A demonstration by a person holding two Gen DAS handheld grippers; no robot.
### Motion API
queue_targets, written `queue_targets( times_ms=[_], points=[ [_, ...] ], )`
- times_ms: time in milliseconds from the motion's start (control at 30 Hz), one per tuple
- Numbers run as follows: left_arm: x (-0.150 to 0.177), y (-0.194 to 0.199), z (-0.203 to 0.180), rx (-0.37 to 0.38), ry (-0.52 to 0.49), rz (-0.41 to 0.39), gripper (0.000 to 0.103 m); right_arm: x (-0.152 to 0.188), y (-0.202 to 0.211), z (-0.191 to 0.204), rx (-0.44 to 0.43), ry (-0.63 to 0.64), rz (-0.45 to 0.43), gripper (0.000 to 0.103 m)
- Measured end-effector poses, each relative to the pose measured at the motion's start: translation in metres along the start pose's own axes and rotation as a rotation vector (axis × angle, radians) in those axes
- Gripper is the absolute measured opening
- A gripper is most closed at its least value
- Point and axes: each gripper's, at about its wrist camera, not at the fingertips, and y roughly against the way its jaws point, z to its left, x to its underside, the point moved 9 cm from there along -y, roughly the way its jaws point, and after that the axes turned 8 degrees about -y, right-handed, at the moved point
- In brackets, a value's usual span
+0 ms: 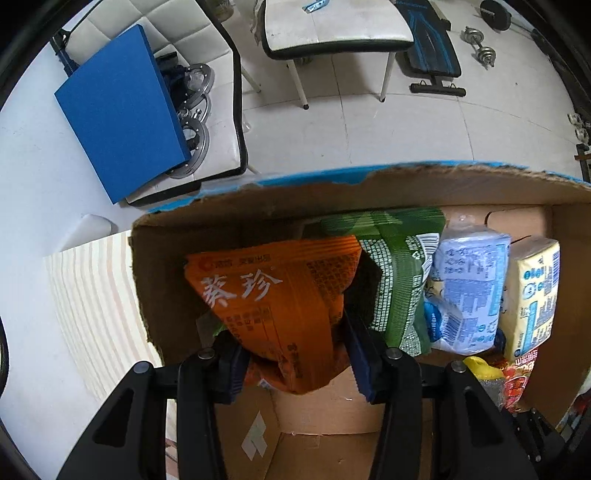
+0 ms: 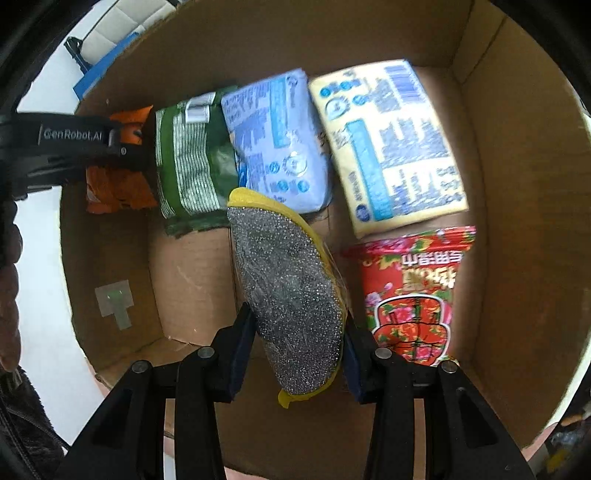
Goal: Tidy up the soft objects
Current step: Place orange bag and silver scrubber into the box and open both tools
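Observation:
My left gripper (image 1: 295, 354) is shut on an orange tissue pack (image 1: 280, 295) and holds it inside the cardboard box (image 1: 369, 188), at the left end of a row. Beside it stand a green pack (image 1: 399, 273), a blue pack (image 1: 469, 288) and a yellow pack (image 1: 535, 291). My right gripper (image 2: 299, 350) is shut on a silver scouring sponge with a yellow edge (image 2: 291, 295), held over the box floor. In the right wrist view the orange pack (image 2: 118, 184), green pack (image 2: 192, 166), blue pack (image 2: 280, 140), yellow pack (image 2: 388, 144) and a red floral pack (image 2: 413, 295) lie in the box (image 2: 517, 184). The left gripper's body (image 2: 74, 144) shows at the left there.
A white chair with a blue board (image 1: 122, 110) and metal discs (image 1: 195, 110) stands beyond the box. Another white chair (image 1: 332, 26), a bench (image 1: 432, 48) and dumbbells (image 1: 480, 44) are on the tiled floor. A pale wooden surface (image 1: 96, 295) lies left of the box.

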Motion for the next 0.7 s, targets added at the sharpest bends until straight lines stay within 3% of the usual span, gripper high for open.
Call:
queue_targets(
  times_ms=[100,233,367,500,700],
  points=[
    [0.001,-0.001,0.003,0.036,0.034,0.009,0.046,-0.001,-0.007,0.001,0.014,-0.009,-0.001,0.049],
    [0.0,0.005,0.011,0.044,0.068,-0.005,0.063,0.004,-0.012,-0.001,0.025,-0.013,-0.008,0.065],
    [0.0,0.011,0.012,0.078,0.071,-0.015,0.066,0.007,-0.006,-0.002,0.038,-0.005,-0.017,0.068],
    [0.007,0.022,0.006,0.098,0.051,-0.033,0.09,0.011,0.013,-0.002,0.055,0.002,-0.048,0.08],
    [0.026,0.05,-0.005,0.136,0.049,-0.102,0.092,0.015,0.041,-0.005,0.113,0.026,-0.113,0.102]
  ],
)
